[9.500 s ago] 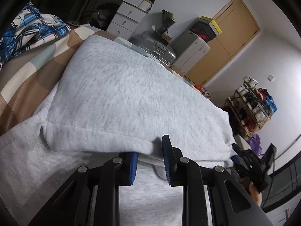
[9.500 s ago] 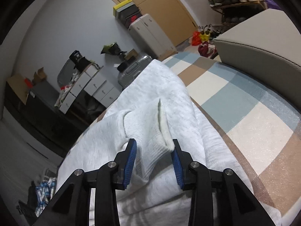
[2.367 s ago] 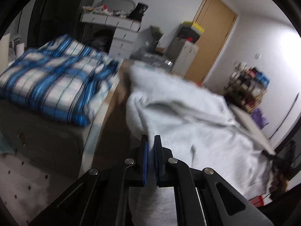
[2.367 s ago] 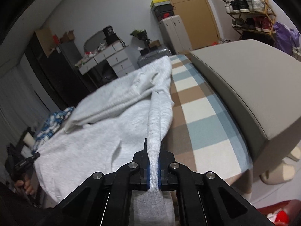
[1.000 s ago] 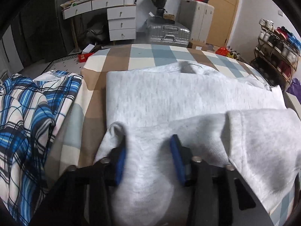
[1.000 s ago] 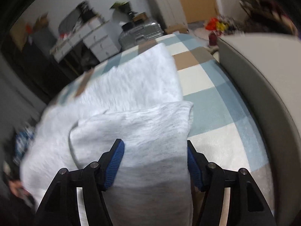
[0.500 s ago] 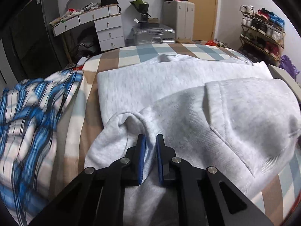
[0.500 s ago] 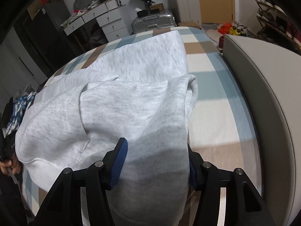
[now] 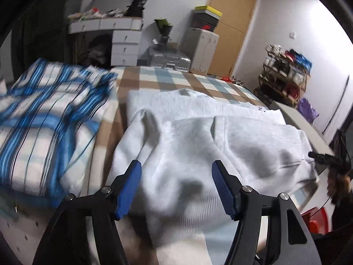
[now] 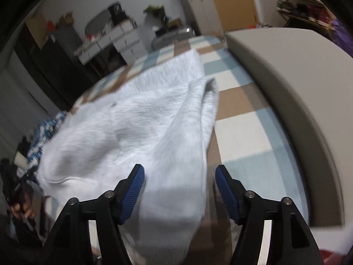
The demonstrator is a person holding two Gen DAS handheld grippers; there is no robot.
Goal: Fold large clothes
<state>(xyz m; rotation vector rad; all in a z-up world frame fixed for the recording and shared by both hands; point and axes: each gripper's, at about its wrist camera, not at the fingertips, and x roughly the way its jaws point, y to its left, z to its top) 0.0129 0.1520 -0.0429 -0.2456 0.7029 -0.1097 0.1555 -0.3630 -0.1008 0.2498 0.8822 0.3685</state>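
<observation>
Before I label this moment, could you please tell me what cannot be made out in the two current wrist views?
- Grey sweatshirt: its near hem passes below the left gripper in the left wrist view; the lower edge is blurred in the right wrist view behind the right gripper.
- Blue plaid garment: motion blur hides its folds, left wrist view.
- Dresser: the items on top are too small to identify.

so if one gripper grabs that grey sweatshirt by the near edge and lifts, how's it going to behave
Probably floppy: the grey sweatshirt already sags in soft bulges and creases on the bed. It looks thick and ribbed at the hem, so likely heavyish. Lifted at one point, the folded layers would probably slide apart.
</observation>
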